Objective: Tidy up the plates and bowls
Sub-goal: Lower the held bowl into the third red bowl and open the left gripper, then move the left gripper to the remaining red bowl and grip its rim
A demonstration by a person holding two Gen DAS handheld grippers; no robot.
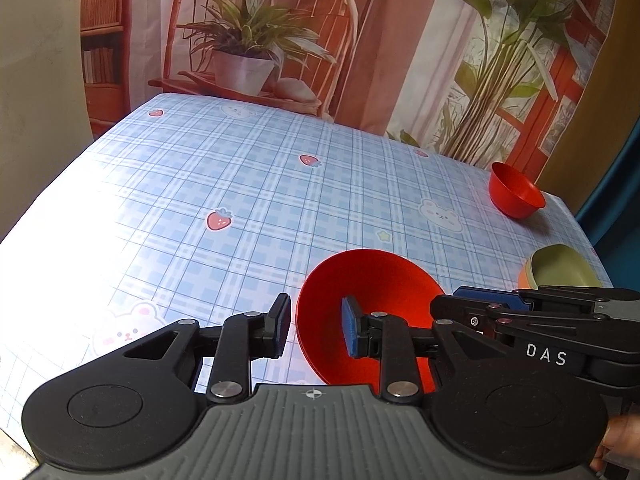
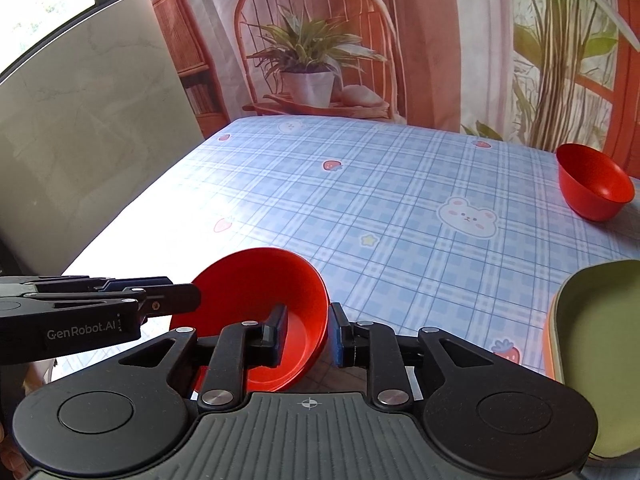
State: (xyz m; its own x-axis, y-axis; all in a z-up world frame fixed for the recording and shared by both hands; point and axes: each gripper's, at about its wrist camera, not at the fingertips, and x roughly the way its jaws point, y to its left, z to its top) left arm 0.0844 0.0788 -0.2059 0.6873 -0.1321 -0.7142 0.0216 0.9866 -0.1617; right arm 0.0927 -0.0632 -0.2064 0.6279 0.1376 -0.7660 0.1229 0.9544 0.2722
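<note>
A red bowl (image 1: 372, 284) (image 2: 256, 280) sits near the table's front edge between both grippers. My left gripper (image 1: 316, 328) straddles its left rim, one finger inside and one outside, with a gap on each side. My right gripper (image 2: 306, 332) straddles its right rim the same way and looks close to the wall. I cannot tell whether either presses the rim. A second red bowl (image 1: 516, 192) (image 2: 594, 184) stands at the far right. A green plate (image 2: 600, 344) (image 1: 560, 268) lies on an orange plate (image 2: 549, 344) at the right front.
The table wears a blue checked cloth (image 2: 380, 184) with strawberries and bears. A printed backdrop with a chair and plants hangs behind. The table's left edge (image 1: 60, 184) and right edge drop off.
</note>
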